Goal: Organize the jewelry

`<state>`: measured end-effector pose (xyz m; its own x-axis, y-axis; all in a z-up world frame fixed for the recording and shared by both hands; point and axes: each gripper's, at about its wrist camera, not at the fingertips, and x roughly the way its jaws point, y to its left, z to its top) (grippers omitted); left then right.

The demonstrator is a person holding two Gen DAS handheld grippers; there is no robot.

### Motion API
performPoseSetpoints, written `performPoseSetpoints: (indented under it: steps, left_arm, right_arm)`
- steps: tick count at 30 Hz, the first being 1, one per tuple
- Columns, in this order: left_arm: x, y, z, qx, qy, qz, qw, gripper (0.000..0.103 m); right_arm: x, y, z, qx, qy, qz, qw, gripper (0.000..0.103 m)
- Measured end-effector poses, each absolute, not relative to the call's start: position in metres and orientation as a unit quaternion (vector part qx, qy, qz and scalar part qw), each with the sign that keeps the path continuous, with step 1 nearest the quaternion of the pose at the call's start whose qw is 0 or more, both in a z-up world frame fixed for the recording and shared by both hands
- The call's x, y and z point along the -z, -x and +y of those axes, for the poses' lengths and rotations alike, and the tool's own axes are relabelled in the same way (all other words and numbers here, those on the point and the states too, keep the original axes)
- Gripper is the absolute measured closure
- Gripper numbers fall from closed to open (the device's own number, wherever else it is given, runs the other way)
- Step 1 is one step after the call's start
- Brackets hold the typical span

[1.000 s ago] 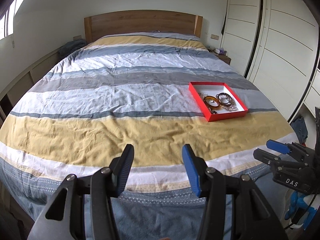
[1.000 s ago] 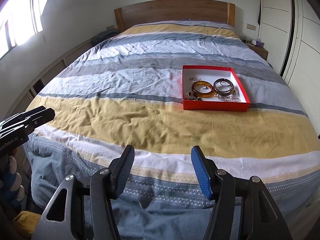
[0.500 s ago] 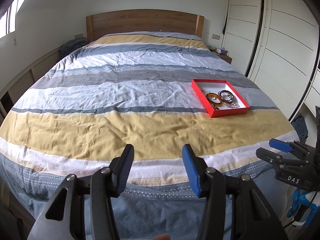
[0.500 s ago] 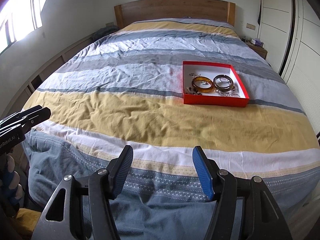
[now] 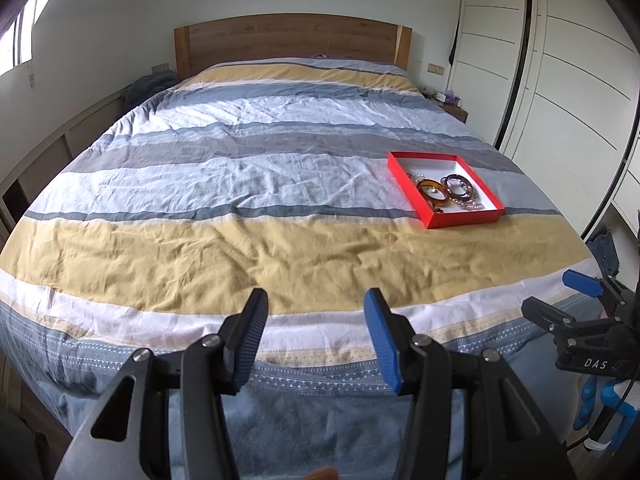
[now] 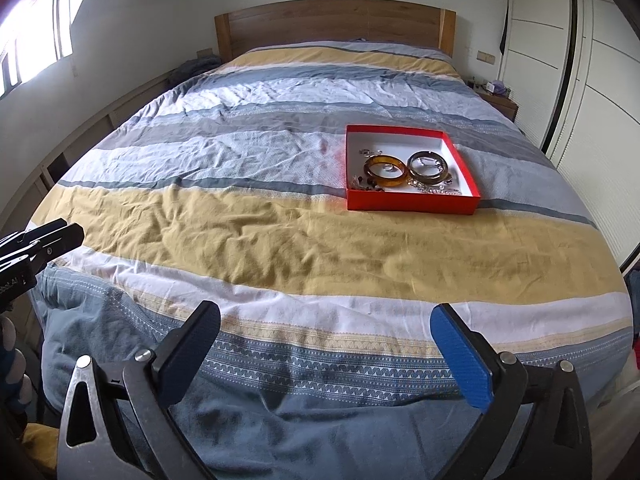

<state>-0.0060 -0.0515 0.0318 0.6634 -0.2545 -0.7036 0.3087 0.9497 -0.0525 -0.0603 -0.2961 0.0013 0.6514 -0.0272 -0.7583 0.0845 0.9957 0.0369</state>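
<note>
A striped bed [image 6: 280, 240] carries a red tray [image 6: 412, 203] on its right half, holding an amber bangle [image 6: 386, 170], a grey bangle [image 6: 430, 164] and what may be small chains, while the left gripper [image 5: 316, 320] and right gripper [image 6: 326, 340] hover at the foot, jaws spread and empty.

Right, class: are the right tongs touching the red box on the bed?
Apart. The right wrist view shows the right tongs open above the bed's foot, with a wide stretch of striped duvet before the red box.
</note>
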Motion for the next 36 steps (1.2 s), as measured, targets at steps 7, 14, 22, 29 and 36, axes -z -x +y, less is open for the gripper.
performPoseSetpoints:
  steps: [7,14,22,29,36]
  left_arm:
    - [-0.028,0.005,-0.053,0.156,-0.036,0.384,0.909,0.055]
    - [-0.024,0.003,-0.054,0.16,-0.037,0.388,0.907,0.055]
    - [-0.023,0.003,-0.054,0.161,-0.037,0.389,0.906,0.055]
    - [-0.022,0.003,-0.054,0.16,-0.037,0.39,0.906,0.055]
    - [-0.022,0.002,-0.053,0.16,-0.037,0.389,0.906,0.055]
  right_arm:
    - [0.004,0.06,-0.301,0.041,-0.039,0.418,0.907,0.0]
    - [0.007,0.06,-0.301,0.048,-0.033,0.418,0.907,0.0]
    - [0.009,0.058,-0.301,0.048,-0.032,0.42,0.905,0.0]
    - [0.011,0.058,-0.301,0.048,-0.032,0.423,0.904,0.0]
    - [0.013,0.057,-0.3,0.047,-0.031,0.426,0.903,0.0]
